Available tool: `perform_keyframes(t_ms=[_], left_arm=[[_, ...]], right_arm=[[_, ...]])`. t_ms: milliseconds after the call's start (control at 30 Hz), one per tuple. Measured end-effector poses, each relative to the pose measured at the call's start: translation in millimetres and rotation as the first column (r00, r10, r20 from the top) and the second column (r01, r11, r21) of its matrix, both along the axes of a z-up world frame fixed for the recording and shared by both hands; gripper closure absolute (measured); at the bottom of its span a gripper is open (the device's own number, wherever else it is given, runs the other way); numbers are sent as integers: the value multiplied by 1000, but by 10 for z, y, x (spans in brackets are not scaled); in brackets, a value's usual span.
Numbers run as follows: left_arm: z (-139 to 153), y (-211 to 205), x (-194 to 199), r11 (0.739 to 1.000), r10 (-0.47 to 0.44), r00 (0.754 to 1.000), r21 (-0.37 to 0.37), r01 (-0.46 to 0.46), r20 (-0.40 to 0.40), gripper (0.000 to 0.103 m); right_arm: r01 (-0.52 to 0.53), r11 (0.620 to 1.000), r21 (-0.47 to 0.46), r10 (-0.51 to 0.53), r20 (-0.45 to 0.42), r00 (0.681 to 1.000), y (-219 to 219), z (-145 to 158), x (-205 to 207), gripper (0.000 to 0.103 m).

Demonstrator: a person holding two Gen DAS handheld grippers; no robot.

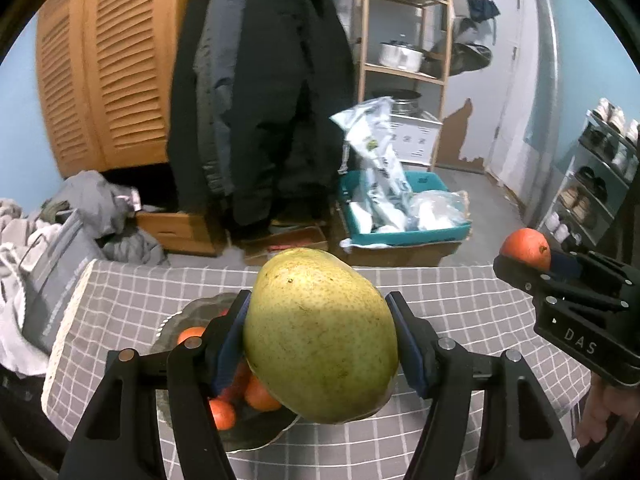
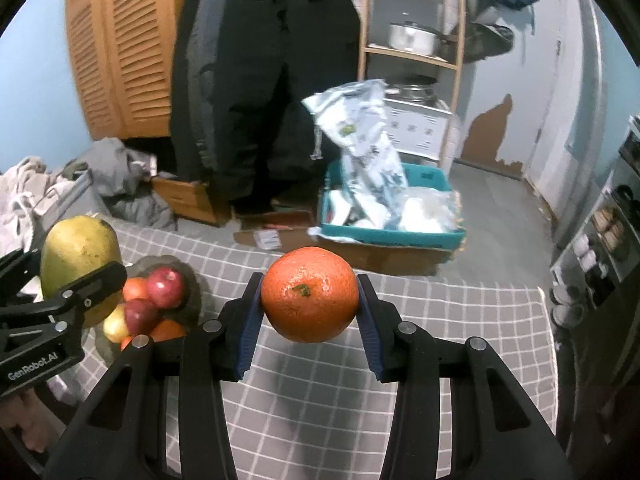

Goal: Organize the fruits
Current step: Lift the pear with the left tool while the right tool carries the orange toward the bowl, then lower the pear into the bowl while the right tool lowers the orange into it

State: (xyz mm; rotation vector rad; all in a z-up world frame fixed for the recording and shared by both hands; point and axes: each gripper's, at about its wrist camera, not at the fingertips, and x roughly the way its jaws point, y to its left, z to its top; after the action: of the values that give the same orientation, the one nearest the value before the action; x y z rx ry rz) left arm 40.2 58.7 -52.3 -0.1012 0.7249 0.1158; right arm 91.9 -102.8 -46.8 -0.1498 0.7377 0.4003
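At the far left of the worktop [image 2: 320, 380], which is covered in a grey checked cloth, sits my dark bowl [image 2: 188, 280] of fruit. In the right wrist view I can see two red apples [image 2: 165, 286] in it, a small yellow fruit [image 2: 114, 326] and some oranges [image 2: 136, 288] piled together; in the left wrist view only the oranges show past my own fingers.

Above and just in front of that bowl, my left gripper [image 1: 320, 336] is clamped on a big yellow-green mango [image 1: 320, 336]. The blue pads [image 1: 230, 344] press on both flanks of the fruit, the jaws standing partway apart to take its width, and the mango is lifted clear of the cloth.

Further right, over the bare middle of the worktop, my right gripper [image 2: 310, 300] has hold of a single orange [image 2: 310, 300], stem end facing the camera. Its pads touch the fruit on either side, and the orange hangs above the cloth with its shadow below. The two grippers are near each other but apart.

Beyond the worktop, from left to right, there are crumpled clothes [image 1: 112, 208], a dark coat [image 1: 260, 92] hanging, a teal crate [image 1: 404, 216] with plastic bags, and a wooden shelf [image 1: 404, 28].
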Motion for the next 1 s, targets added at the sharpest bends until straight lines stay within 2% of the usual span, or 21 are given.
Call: perform_keyframes(t_ms=[533,1000], left_arm=[[-173,795,-222,991,136,990,-14,-137,-33,35],[-782,1321,-256,974,207,966,-60,-218,-157,35]], right_arm=[[-149,989,-10,149,-40,988,919,-151,-15,60],[-216,976,15,215,-179,960,1452,-663,186,60]])
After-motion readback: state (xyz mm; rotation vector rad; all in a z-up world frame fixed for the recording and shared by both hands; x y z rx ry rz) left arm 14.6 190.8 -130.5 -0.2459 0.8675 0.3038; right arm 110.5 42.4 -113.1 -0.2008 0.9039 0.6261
